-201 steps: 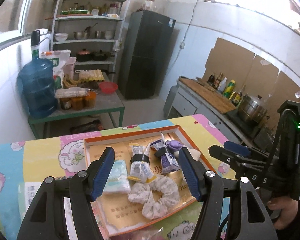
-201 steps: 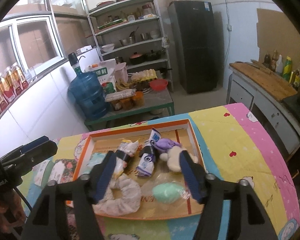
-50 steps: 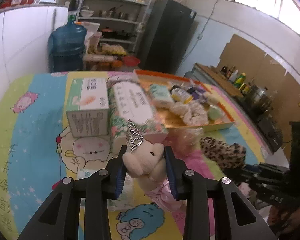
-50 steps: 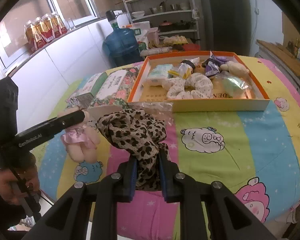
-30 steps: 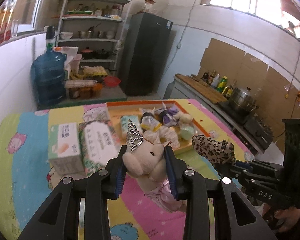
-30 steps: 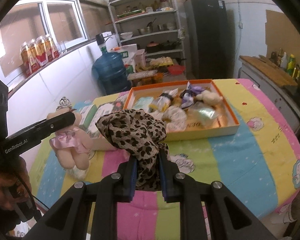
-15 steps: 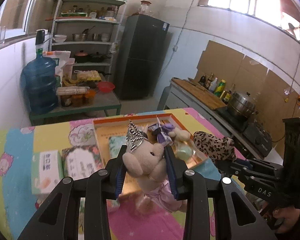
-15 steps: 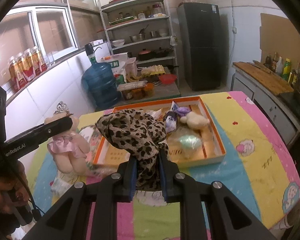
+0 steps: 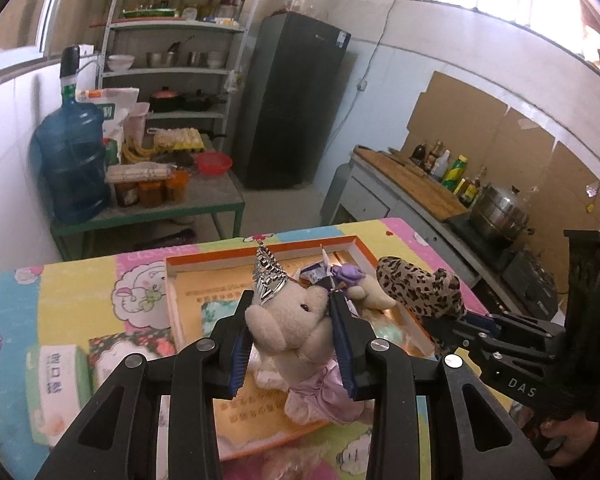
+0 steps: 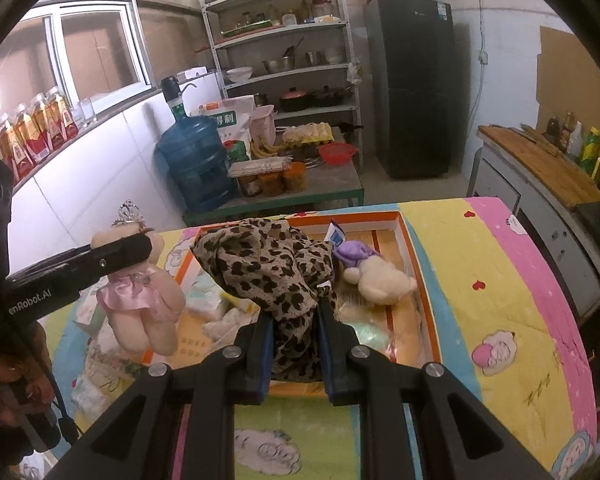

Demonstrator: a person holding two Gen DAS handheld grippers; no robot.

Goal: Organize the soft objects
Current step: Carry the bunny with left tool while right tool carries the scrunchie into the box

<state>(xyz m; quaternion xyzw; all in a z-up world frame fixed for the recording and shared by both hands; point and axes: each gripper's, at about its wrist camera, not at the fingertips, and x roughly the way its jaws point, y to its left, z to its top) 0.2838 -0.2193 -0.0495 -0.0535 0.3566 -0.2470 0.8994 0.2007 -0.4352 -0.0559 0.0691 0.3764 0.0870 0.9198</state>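
Observation:
My left gripper (image 9: 292,320) is shut on a beige teddy bear (image 9: 296,324) with a silver crown and pink dress, held above the orange-rimmed tray (image 9: 172,276). The bear also shows in the right wrist view (image 10: 140,300). My right gripper (image 10: 294,320) is shut on a leopard-print cloth (image 10: 268,264), held over the tray (image 10: 424,292); it also shows in the left wrist view (image 9: 420,288). In the tray lie a white plush with a purple hat (image 10: 376,276), a pale green pouch (image 10: 364,334) and small packets (image 10: 208,300).
Two tissue boxes (image 9: 56,384) lie left of the tray on the cartoon-print tablecloth (image 10: 500,280). Beyond the table stand a blue water jug (image 10: 196,164), a shelf rack (image 10: 284,52), a dark fridge (image 10: 412,80) and a counter with bottles (image 9: 440,184).
Both grippers have moved forward over the tray with their loads still held. The tray now sits closer under both.

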